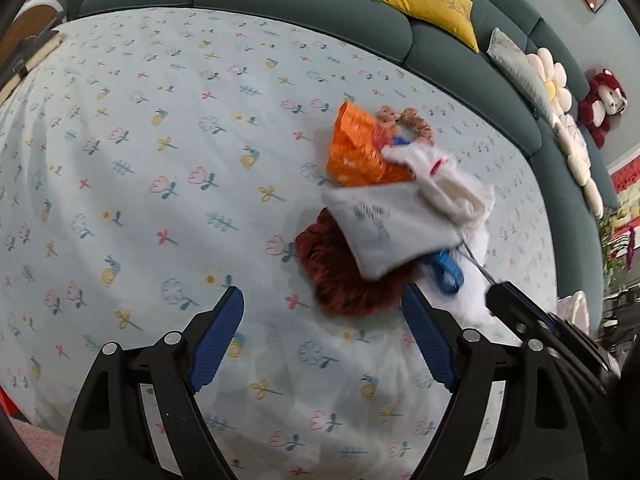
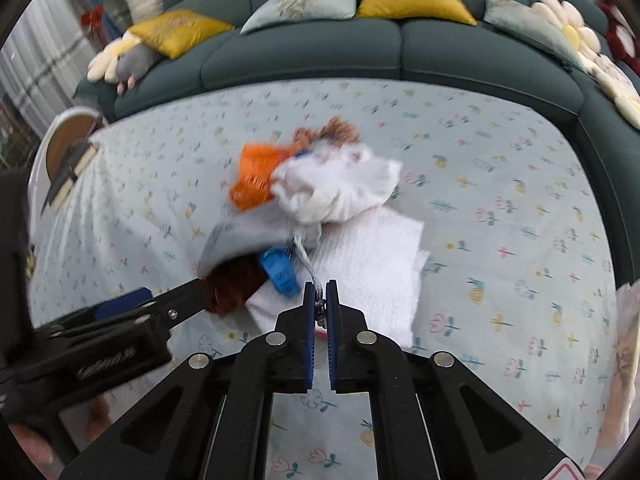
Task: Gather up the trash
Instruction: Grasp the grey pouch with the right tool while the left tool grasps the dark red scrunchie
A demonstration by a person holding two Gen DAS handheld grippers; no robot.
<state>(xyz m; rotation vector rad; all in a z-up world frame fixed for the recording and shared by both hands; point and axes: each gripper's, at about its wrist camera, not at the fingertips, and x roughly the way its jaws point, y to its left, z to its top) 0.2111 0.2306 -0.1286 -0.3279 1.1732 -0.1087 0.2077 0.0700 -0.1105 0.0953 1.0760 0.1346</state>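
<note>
1. Right gripper is clamped on a grey cord leading to the white drawstring bag; 
2. Left gripper stands apart, empty, beside the pile; 
3. The orange wrapper, grey pouch and white towel lie on the floral bed sheet.

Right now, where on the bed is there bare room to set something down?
Bare sheet runs from the pile to the book. Another patch lies between the white towel and sofa. It's crowded around the orange wrapper.
</note>
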